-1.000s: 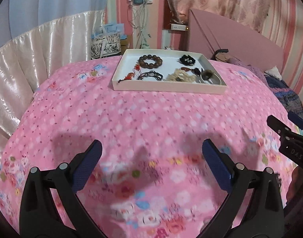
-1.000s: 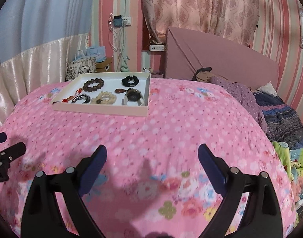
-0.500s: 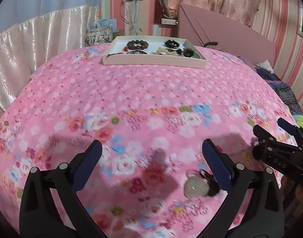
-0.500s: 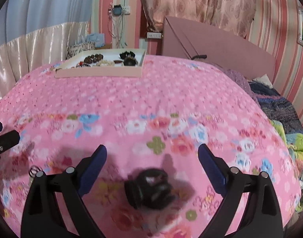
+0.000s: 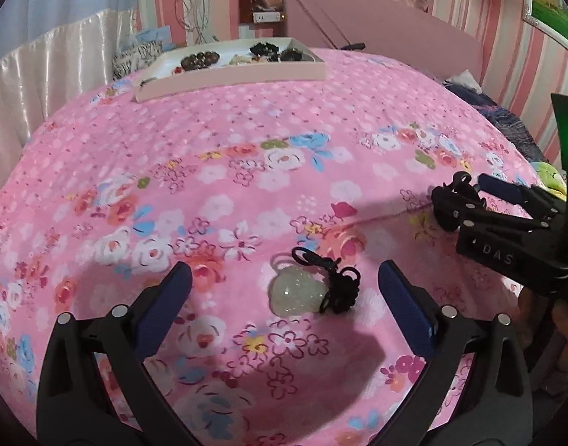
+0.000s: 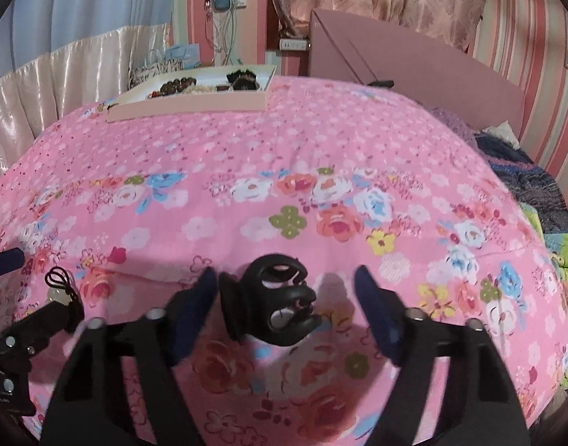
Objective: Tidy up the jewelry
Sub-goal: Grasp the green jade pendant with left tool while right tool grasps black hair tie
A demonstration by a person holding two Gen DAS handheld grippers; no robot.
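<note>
- Between the wide-open left gripper [image 5: 284, 301] fingers, toward 3 o'clock, lies a pale pendant [image 5: 293, 291], untouched.
- Right gripper [image 6: 284, 310], partly open, straddles a black ornament [image 6: 270, 306], nearer its 9 o'clock finger.

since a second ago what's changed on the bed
Both grippers pulled back from the tray and tipped down toward the near bedspread. The left gripper now frames a pale stone pendant on a black cord, the right gripper a black carved piece. Neither is gripped; both stay open. The tray and its jewelry look unchanged.
</note>
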